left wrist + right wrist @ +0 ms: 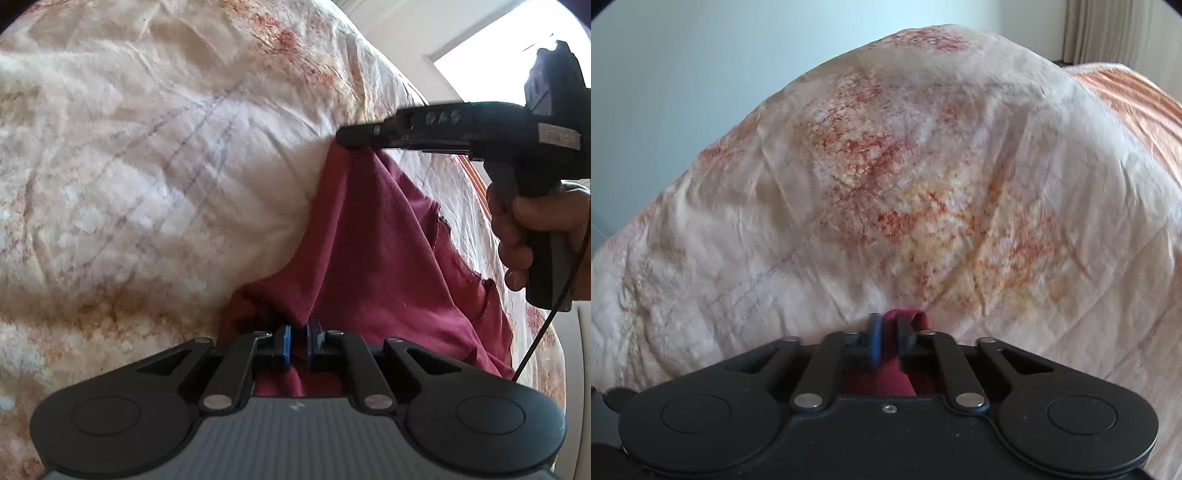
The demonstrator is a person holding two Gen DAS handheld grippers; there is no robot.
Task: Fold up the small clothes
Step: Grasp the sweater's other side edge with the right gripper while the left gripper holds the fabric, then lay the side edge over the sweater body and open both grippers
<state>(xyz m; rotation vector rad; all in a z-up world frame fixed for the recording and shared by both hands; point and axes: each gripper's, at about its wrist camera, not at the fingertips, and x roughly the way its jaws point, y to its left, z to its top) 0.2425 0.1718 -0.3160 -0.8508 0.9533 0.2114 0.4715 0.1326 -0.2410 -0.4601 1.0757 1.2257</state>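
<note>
A maroon garment (pixel 388 266) lies on a cream bedsheet (pixel 129 166) mottled with red and orange, filling the left wrist view from 6 o'clock up toward 2 o'clock. The left gripper (pixel 297 339), at 6 o'clock in that view, has its blue pads (pixel 283 341) pressed together on a peak of the cloth, which rises in a fold between them. The right gripper (pixel 347 138) reaches in from 3 o'clock, held by a hand (pixel 517 236), and its tip pinches the garment's far corner at about 1 o'clock, pulling the fabric taut between the two tools. In the right wrist view the same corner bunches between that gripper's nearly closed fingers at 6 o'clock, with the bedsheet beyond.
</note>
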